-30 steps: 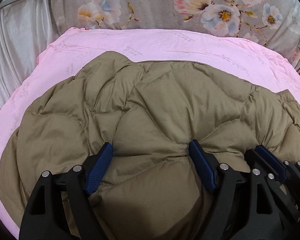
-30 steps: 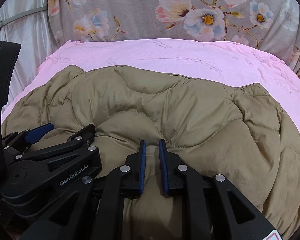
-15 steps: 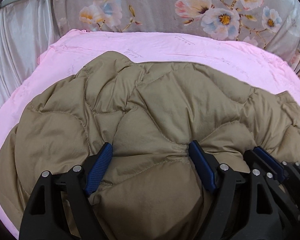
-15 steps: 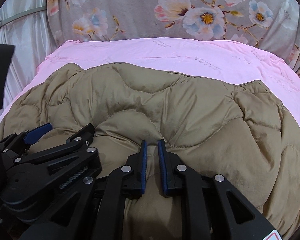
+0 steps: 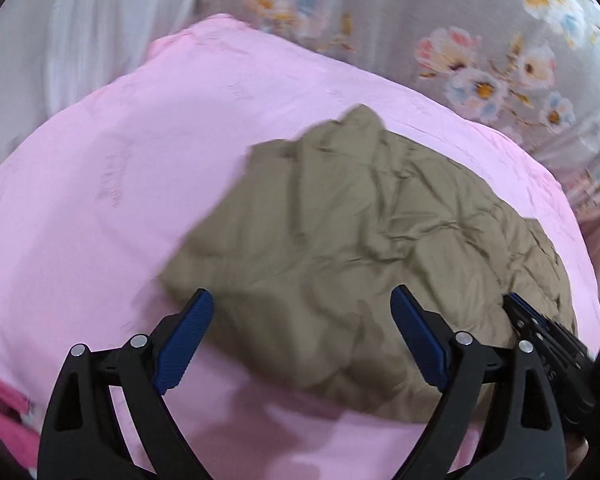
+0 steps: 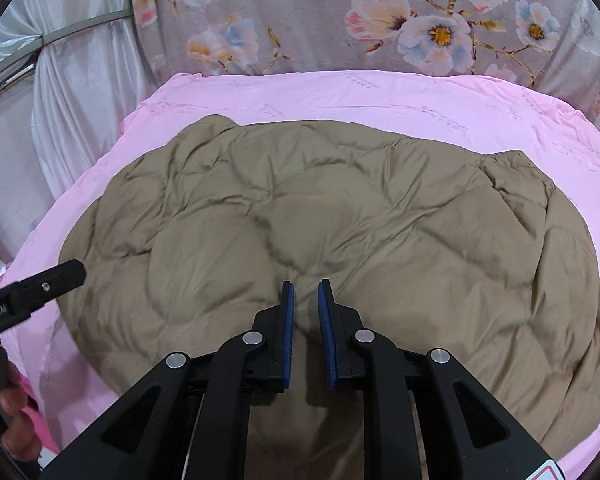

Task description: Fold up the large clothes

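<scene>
A tan quilted puffer jacket [image 6: 320,208] lies spread on a pink sheet [image 6: 380,96]. My right gripper [image 6: 306,292] sits at the jacket's near edge, shut on a small pinch of its fabric, and creases run out from its tips. My left gripper [image 5: 302,320] hovers over the jacket's [image 5: 360,240] near left corner. Its jaws are opening wide and the pads press on nothing, with the jacket lying loose below them. One of the left gripper's fingers [image 6: 60,278] shows at the left edge of the right wrist view. The right gripper's fingers [image 5: 532,320] show at the right of the left wrist view.
Grey floral fabric [image 6: 340,20] rises behind the pink sheet [image 5: 100,200]. A white drape [image 6: 72,100] hangs at the far left. A person's hand [image 6: 16,404] shows at the lower left. Bare pink sheet stretches left of the jacket.
My left gripper let go of the puffed fold it held, opened wider and swung left to the jacket's corner. My right gripper kept its pinch and drew back a little.
</scene>
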The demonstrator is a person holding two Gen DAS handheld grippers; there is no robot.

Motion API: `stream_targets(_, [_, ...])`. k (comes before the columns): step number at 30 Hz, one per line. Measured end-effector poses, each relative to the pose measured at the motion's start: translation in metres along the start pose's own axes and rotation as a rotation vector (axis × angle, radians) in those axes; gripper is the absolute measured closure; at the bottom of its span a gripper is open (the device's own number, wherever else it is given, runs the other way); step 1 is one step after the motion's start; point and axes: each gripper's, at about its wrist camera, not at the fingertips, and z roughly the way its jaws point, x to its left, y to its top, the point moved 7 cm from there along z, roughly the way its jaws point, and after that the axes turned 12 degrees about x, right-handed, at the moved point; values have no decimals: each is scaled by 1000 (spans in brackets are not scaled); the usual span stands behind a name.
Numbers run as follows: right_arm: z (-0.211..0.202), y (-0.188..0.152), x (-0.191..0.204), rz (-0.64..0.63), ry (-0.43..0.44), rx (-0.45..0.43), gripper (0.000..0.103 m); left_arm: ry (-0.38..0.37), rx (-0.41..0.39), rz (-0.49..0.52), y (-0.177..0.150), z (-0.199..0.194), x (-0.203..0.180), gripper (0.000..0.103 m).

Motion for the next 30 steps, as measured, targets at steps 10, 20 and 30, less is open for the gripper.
stream_targets(10, [3, -22, 6, -5, 1, 5, 87, -200, 144, -157, -10, 51, 15, 6])
stream_targets(20, [6, -24, 1, 21, 49, 16, 89, -138, 94, -95, 6, 39, -8, 60])
stream_targets(30, [-5, -32, -18, 139, 186, 83, 101, -226, -78, 92, 30, -65, -43, 86])
